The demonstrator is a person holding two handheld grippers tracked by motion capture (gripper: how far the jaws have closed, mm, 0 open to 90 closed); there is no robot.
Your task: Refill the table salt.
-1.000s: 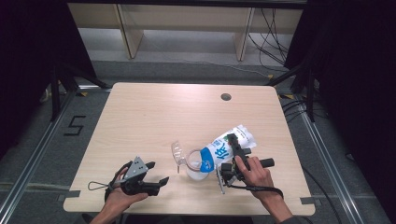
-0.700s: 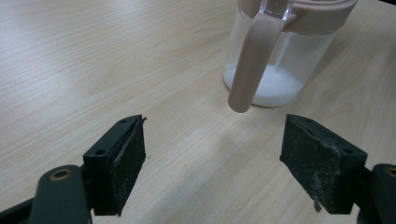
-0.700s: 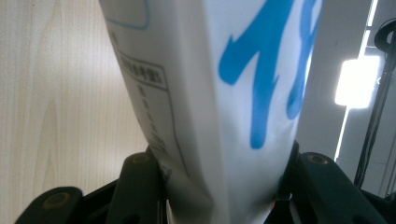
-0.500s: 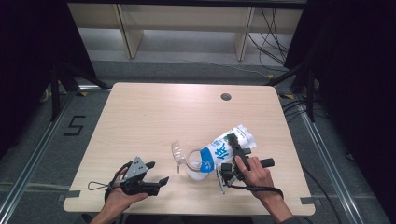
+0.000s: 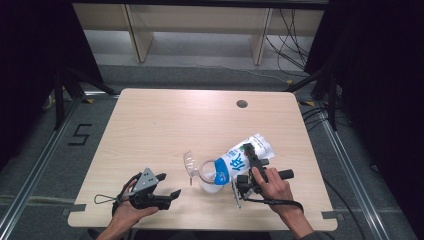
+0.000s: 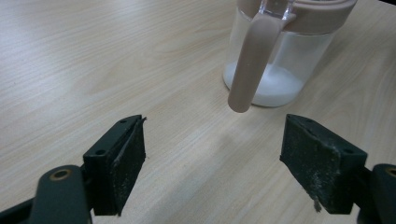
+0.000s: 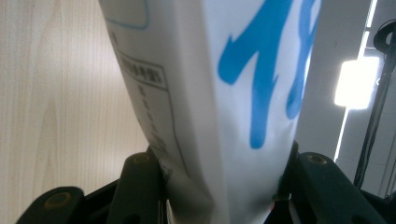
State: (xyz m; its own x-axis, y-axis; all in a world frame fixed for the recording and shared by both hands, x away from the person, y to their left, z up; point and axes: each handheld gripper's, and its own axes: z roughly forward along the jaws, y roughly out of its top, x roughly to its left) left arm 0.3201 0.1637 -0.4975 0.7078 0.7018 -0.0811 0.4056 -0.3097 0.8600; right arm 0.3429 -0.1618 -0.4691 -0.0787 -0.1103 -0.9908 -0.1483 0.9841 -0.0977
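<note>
Right tool point(image 5: 248, 167) clamps the tilted bag point(image 5: 245, 155); left tool point(image 6: 212, 161) gapes empty.

White bag point(image 5: 246, 152) with blue lettering; clear jar point(image 6: 275, 70), dusty-pink lid and handle.

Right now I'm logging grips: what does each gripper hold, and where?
The right gripper clamps the white-and-blue bag near its bottom end, tilted over the jar. The left gripper holds nothing.
</note>
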